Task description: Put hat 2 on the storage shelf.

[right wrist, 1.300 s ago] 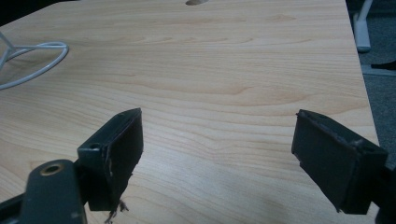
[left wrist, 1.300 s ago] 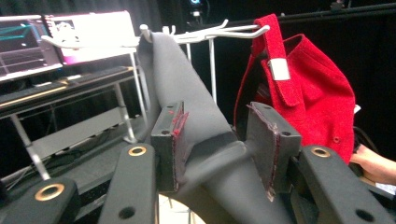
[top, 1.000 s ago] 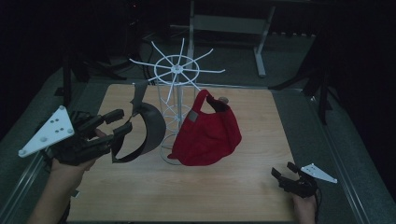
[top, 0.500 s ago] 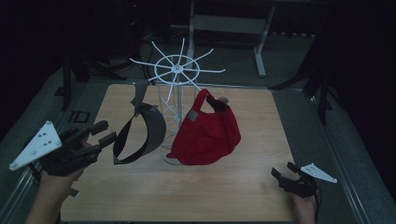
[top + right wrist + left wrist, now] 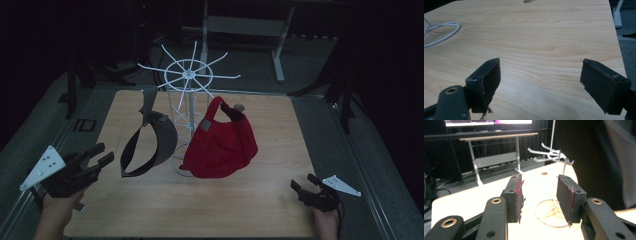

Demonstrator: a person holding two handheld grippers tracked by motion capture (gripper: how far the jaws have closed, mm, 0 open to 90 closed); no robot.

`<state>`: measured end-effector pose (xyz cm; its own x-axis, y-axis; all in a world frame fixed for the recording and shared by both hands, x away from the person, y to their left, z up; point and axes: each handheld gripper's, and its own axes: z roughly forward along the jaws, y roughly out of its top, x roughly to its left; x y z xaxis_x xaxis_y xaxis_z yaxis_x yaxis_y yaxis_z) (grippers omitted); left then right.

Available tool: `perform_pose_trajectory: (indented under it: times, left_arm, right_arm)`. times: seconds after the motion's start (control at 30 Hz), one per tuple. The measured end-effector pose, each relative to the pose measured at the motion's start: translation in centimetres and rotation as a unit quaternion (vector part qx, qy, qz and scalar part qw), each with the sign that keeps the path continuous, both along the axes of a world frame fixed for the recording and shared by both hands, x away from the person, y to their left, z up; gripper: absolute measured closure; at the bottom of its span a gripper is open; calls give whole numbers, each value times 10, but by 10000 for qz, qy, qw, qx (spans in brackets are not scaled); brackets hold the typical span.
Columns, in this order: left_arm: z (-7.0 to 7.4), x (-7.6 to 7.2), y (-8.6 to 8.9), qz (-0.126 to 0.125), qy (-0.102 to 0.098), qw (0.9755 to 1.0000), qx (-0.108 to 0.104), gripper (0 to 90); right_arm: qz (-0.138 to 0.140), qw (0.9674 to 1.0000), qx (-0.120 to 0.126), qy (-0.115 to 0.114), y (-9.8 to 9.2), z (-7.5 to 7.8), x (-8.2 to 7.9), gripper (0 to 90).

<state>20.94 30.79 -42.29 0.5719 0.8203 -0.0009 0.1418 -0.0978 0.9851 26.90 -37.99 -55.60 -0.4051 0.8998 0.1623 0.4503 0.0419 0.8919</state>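
Observation:
A white wire rack [image 5: 187, 82] with radiating hooks stands on the wooden table [image 5: 200, 205]. A red cap [image 5: 222, 145] hangs on its right side and a dark grey visor [image 5: 152, 142] on its left. My left gripper [image 5: 103, 153] hovers low at the table's left front edge, a little left of the visor and apart from it. Its jaws are open with nothing between them [image 5: 540, 195]; past them are the rack's base ring [image 5: 549, 216] and the visor [image 5: 614, 157]. My right gripper [image 5: 302, 182] rests open near the front right corner, jaws wide over bare wood [image 5: 541, 82].
The rack's round wire base [image 5: 439, 32] sits mid-table. A small round hole [image 5: 239, 106] marks the tabletop behind the cap. A desk frame [image 5: 245, 25] stands beyond the table in the dark, and dark mats border both sides.
My left gripper has drawn back from the visor, moving left and down toward the table's front left edge. The visor, cap and right gripper have stayed put.

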Motion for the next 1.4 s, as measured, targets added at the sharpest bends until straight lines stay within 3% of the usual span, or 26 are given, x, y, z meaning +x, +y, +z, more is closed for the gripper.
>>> perform_pose_trajectory:
  times: [0.2, 0.4, 0.47, 0.53, 0.57, 0.6, 0.63, 0.83, 0.97, 1.23, 1.4]
  left_arm:
    - [-28, 3, 5, -1, 226, 9996, -162, 545]
    - [-63, 6, 3, -23, 358, 9993, -107, 459]
    - [-72, 9, 1, -11, 534, 9985, -104, 411]
    - [-80, 13, -1, 172, 791, 9967, -8, 319]
    - [-85, 15, -2, 185, 893, 9958, -89, 290]
    - [-85, 15, -2, 185, 893, 9958, -89, 271]
    - [-92, 17, -4, 205, 1020, 9946, -29, 271]
    - [-111, 21, -12, 240, 1159, 9927, 220, 147]
    - [-118, 23, -16, 208, 1288, 9907, 387, 132]
    - [-131, 22, -21, 378, 1414, 9873, 610, 128]
    - [-137, 21, -21, 400, 1497, 9860, 609, 129]
  right_arm:
    - [3, 10000, -41, 15, 1, 0, 0, 164]
    - [1, 10000, -50, 4, 1, 0, 0, 164]
    - [-1, 10000, -62, 6, 1, 0, 0, 164]
    - [3, 10000, -84, 11, 2, 0, 0, 164]
    - [2, 10000, -90, 11, 2, 0, 0, 164]
    - [2, 10000, -90, 11, 2, 0, 0, 164]
    - [4, 10000, -92, 8, 2, 0, 0, 164]
    - [0, 10000, -66, -13, 1, 0, 0, 164]
    - [-6, 10000, -73, -18, 1, 0, -1, 164]
    - [-25, 10000, -51, 0, 1, 0, 0, 164]
    - [-93, 9999, -65, 2, 1, 0, 0, 166]
